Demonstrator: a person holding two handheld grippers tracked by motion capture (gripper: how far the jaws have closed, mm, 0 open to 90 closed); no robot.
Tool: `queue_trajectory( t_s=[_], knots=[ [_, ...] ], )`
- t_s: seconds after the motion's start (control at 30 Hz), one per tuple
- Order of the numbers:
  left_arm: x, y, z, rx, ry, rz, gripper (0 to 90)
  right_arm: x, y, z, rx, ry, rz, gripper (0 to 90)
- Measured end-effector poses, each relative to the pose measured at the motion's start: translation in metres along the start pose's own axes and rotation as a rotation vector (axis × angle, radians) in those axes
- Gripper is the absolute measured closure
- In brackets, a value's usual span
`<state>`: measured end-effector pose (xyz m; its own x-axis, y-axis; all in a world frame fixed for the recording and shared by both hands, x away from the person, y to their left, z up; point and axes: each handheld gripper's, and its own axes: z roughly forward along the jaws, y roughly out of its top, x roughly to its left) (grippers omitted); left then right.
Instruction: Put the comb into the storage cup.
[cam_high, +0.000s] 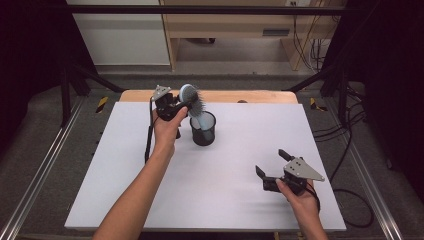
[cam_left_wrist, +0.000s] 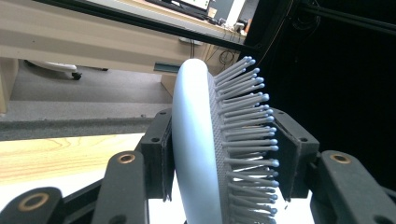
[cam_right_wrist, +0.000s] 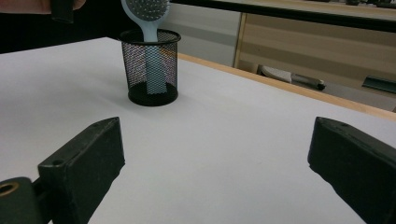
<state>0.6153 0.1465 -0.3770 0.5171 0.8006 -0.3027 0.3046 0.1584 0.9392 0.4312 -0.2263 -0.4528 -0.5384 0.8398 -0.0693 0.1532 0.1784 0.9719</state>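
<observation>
A light blue hairbrush (cam_high: 190, 98) stands tilted, its handle down inside a black mesh cup (cam_high: 203, 131) at the back of the white table (cam_high: 225, 200). My left gripper (cam_high: 183, 103) is shut on the brush head. In the left gripper view, one jaw presses the smooth back of the hairbrush (cam_left_wrist: 196, 140) and the other meets the bristle tips. My right gripper (cam_high: 270, 161) rests low at the front right, open and with nothing in it. The right gripper view shows the mesh cup (cam_right_wrist: 152, 65) and the brush handle (cam_right_wrist: 154, 70) far off past the wide jaws.
A wooden strip (cam_high: 260, 96) runs along the table's far edge. Black frame posts and cables (cam_high: 345, 130) stand to the right of the table. A light wooden desk (cam_high: 225, 30) sits behind it.
</observation>
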Motion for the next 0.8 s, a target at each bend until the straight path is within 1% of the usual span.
queue_trajectory(
  t_s=[0.4, 0.8],
  knots=[
    [0.0007, -0.0005, 0.0000, -0.003, 0.001, -0.001, 47.5, 0.0004, -0.0002, 0.0004, 0.003, 0.001, 0.002, 3.1],
    [0.0034, -0.0004, -0.0001, -0.001, 0.004, -0.013, 47.2, -0.0001, -0.0002, 0.0003, 0.003, 0.001, 0.003, 3.1]
  ],
)
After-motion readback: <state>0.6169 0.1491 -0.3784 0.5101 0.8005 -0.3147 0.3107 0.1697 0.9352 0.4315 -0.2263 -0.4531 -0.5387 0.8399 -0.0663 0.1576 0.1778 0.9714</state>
